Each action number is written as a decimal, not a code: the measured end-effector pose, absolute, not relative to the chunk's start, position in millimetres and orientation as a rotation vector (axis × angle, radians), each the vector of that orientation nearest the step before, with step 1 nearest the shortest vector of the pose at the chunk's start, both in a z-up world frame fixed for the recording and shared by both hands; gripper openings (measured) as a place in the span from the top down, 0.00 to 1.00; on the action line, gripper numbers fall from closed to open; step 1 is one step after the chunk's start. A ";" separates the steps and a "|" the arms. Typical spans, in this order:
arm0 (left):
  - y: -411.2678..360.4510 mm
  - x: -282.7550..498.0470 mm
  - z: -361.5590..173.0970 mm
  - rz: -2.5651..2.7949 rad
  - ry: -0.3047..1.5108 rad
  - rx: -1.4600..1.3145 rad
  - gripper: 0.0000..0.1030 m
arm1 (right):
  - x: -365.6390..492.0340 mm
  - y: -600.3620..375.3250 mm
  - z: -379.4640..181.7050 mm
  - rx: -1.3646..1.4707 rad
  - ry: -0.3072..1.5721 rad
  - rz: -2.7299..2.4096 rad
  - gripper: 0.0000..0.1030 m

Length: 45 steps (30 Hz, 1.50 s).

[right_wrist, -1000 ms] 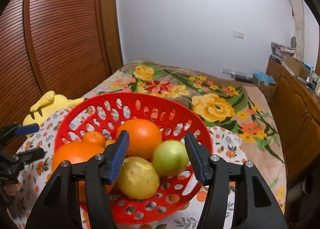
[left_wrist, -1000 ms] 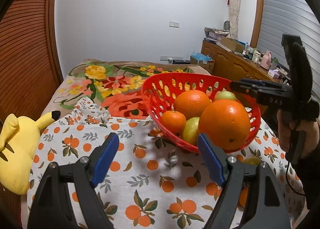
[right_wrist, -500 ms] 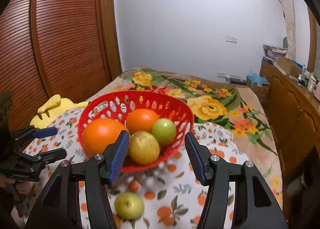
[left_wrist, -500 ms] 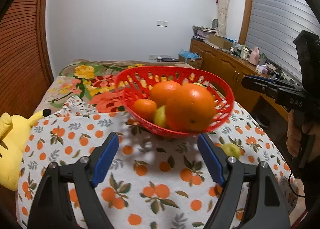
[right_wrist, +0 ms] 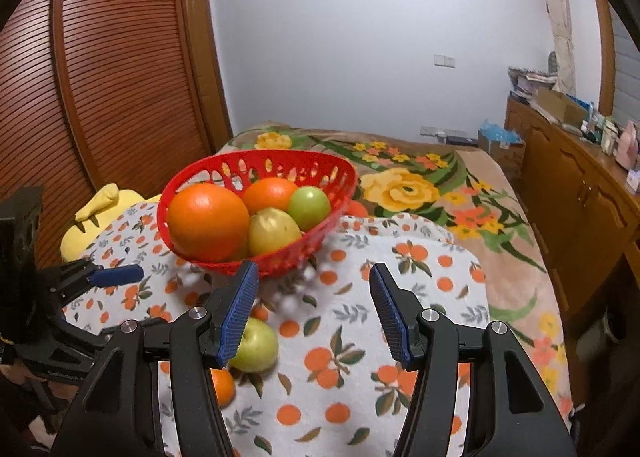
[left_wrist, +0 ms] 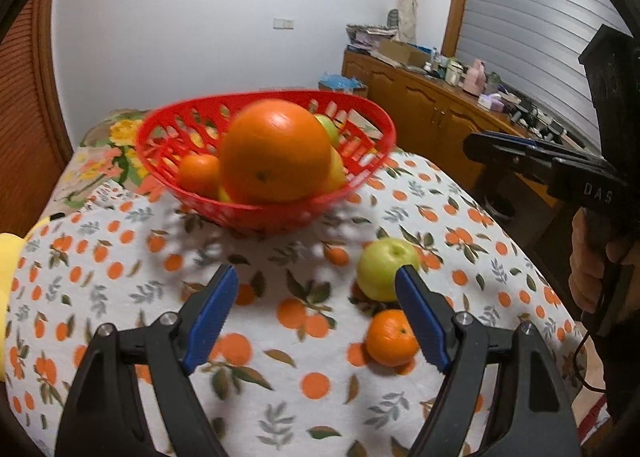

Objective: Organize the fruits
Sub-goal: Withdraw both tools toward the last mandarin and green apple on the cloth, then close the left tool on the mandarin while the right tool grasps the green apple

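Observation:
A red basket (left_wrist: 188, 193) (right_wrist: 280, 257) sits on the orange-print cloth (left_wrist: 280, 369) (right_wrist: 432, 277), holding a big orange (left_wrist: 276, 151) (right_wrist: 208, 221), a smaller orange (right_wrist: 270, 193), a green fruit (right_wrist: 310, 207), a yellow-green fruit (right_wrist: 274, 231) and a small mandarin (left_wrist: 199, 175). On the cloth near me lie a green apple (left_wrist: 382, 269) (right_wrist: 256, 347) and a mandarin (left_wrist: 390, 337) (right_wrist: 222, 385). My left gripper (left_wrist: 316, 299) is open over the cloth, the apple behind its right finger. My right gripper (right_wrist: 314, 295) is open too, nothing between its pads.
A yellow plush toy (right_wrist: 94, 219) (left_wrist: 10, 257) lies at the cloth's left edge. A flowered blanket (right_wrist: 440, 193) covers the bed beyond. A wooden sideboard (right_wrist: 580, 193) with clutter runs along the right; slatted wooden doors (right_wrist: 112, 77) stand at the left.
Both grippers have pulled back from the basket, which now looks smaller and farther. The apple and mandarin on the cloth have come into view. Jaw openings are unchanged.

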<state>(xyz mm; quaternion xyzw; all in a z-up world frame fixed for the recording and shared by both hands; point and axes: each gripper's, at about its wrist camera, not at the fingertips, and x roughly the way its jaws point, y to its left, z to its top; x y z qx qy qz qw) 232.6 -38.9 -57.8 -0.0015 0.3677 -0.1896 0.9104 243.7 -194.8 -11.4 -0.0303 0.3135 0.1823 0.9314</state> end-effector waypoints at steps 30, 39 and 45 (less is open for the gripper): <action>-93.0 226.6 -112.3 -0.497 0.934 0.068 0.37 | 226.0 -212.9 -47.5 -0.028 0.712 0.354 0.43; -83.2 217.8 -107.2 -0.503 0.903 0.073 0.59 | 227.9 -204.5 -54.1 -0.029 0.731 0.377 0.43; -63.0 216.3 -99.7 -0.474 0.886 0.038 0.59 | 230.7 -186.6 -62.0 -0.040 0.751 0.417 0.41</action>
